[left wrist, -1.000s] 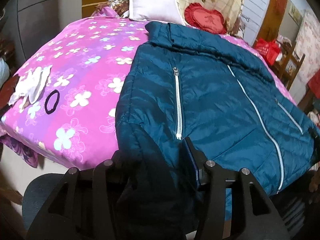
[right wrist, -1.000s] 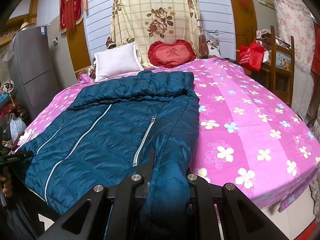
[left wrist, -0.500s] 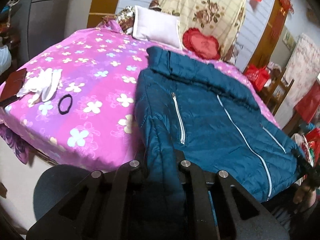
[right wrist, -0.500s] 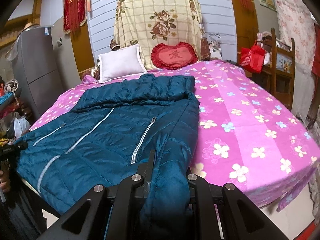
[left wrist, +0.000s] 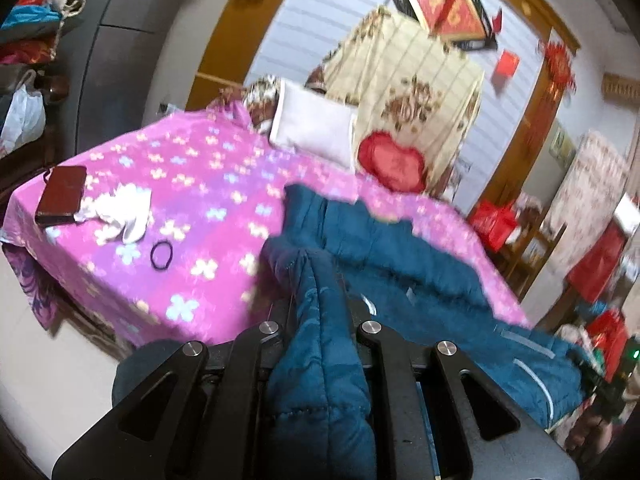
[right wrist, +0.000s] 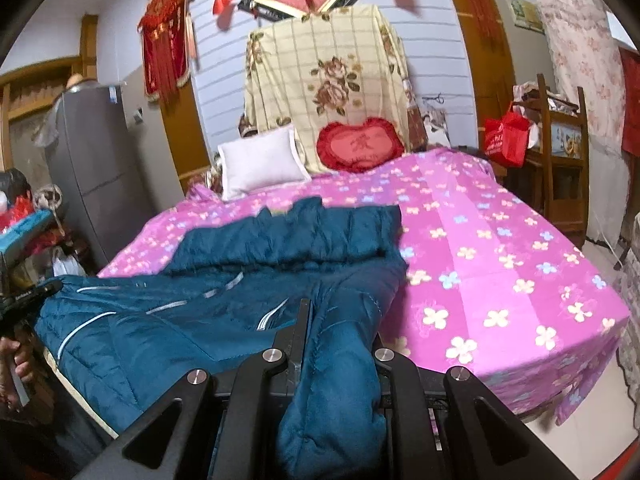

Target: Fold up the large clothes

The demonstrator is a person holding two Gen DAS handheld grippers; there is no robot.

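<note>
A large teal quilted puffer jacket (right wrist: 208, 300) with pale zips lies spread over the near half of a bed covered in a pink sheet printed with white and blue flowers (right wrist: 500, 280). The jacket's collar end points toward the head of the bed, and its lower edge reaches the foot edge of the bed.

The left hand-held gripper (left wrist: 320, 320) is pressed together on a fold of the jacket's fabric (left wrist: 320, 380), which bunches up between its black fingers and hangs down toward the camera. The right hand-held gripper (right wrist: 340, 344) is likewise pinching a thick fold of the same jacket (right wrist: 336, 400) at the opposite side of the lower edge. In the right wrist view the other gripper and the hand (right wrist: 16, 356) holding it show at the jacket's far corner, beyond the edge of the bed.

On the bare sheet beside the jacket, seen from the left wrist, lie a black hair tie (left wrist: 161, 255), a crumpled white cloth (left wrist: 120, 212) and, touching that cloth, a dark red wallet-like case (left wrist: 61, 196) at the bed's corner.

At the head of the bed, beyond the jacket's collar, a white rectangular pillow (right wrist: 260, 160) and a red heart-shaped cushion (right wrist: 360, 146) lean against a cream floral blanket (right wrist: 324, 80). A red bag (right wrist: 506, 140) hangs off a wooden chair (right wrist: 564, 152) beside the bed.
</note>
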